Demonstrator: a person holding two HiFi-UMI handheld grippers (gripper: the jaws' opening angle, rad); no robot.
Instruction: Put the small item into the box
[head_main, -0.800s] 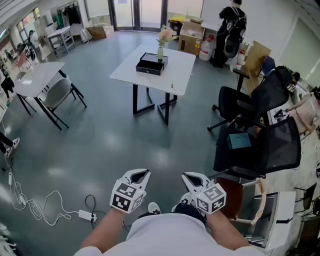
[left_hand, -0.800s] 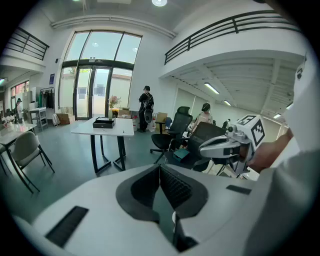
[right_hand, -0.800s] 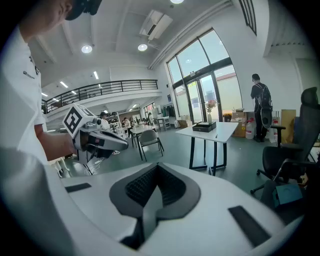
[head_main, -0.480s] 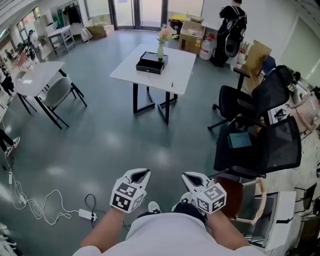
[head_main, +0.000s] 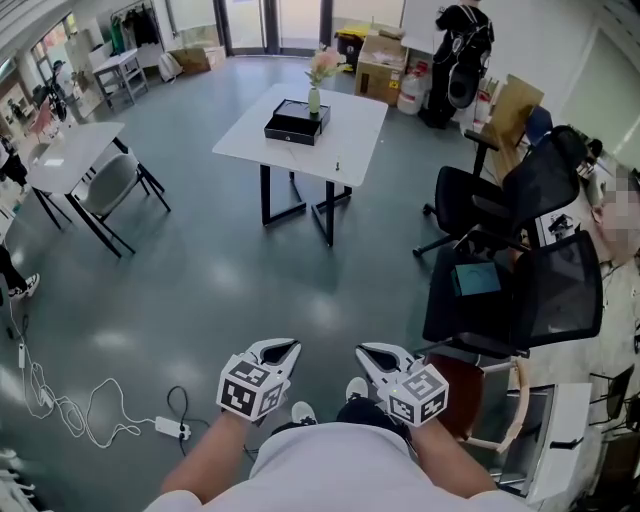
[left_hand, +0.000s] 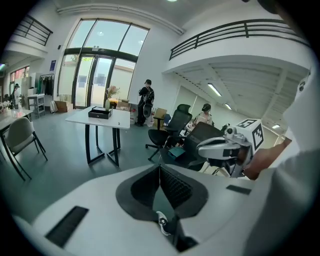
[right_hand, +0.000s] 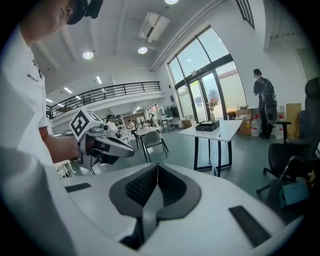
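Observation:
A black box (head_main: 292, 122) lies on a white table (head_main: 350, 125) far across the floor, next to a vase of pink flowers (head_main: 314, 95). A small dark item (head_main: 337, 165) stands near the table's front edge; I cannot make out what it is. My left gripper (head_main: 272, 352) and right gripper (head_main: 371, 355) are held close to the body, side by side, far from the table. Both are shut with nothing between their pads. The left gripper view shows the box (left_hand: 99, 113) and the right gripper (left_hand: 218, 148). The right gripper view shows the box (right_hand: 207, 126) and the left gripper (right_hand: 114, 146).
Black office chairs (head_main: 520, 290) crowd the right side. A second white table with a grey chair (head_main: 105, 185) stands at the left. A cable with a power strip (head_main: 165, 428) lies on the floor at the lower left. Boxes and a standing person (head_main: 460, 50) are behind the table.
The view has shifted a little, so the table sits slightly further left and up. A shoe now shows below the right gripper. Both grippers stay shut.

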